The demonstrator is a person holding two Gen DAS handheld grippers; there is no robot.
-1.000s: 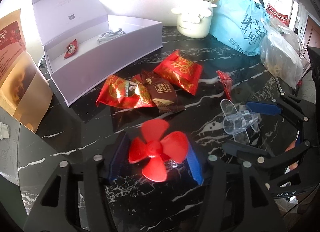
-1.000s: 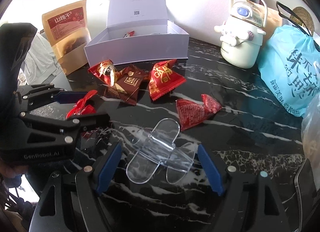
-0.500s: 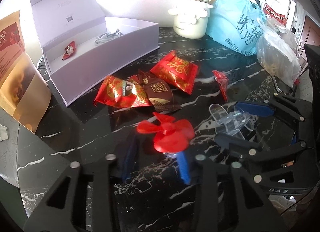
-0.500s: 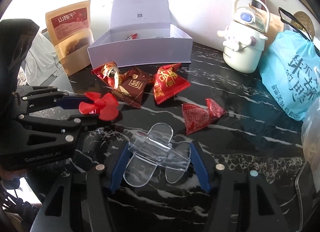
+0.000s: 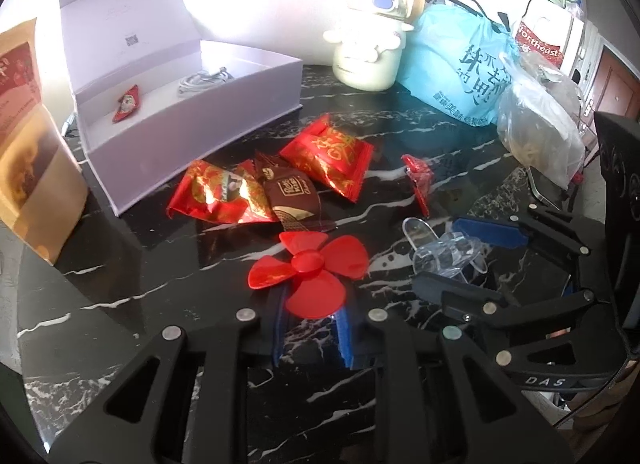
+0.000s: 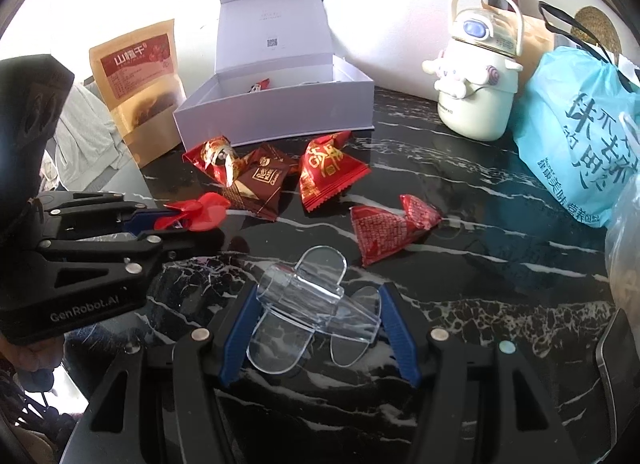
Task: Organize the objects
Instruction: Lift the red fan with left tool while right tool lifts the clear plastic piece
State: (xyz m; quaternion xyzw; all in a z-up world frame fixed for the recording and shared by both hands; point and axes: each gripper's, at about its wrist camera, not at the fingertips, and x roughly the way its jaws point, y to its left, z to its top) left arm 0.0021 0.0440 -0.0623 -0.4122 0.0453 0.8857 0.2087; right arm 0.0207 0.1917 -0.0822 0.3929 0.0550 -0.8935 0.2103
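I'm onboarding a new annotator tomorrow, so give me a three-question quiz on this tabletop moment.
1. True or false: the left gripper is shut on the red propeller.
2. What does the right gripper hold? A) a brown snack packet B) the clear propeller C) a cable
3. Fill in: inside the open white box lie a small red candy and a coiled white ____.

Key: 1 true; 2 B; 3 cable.
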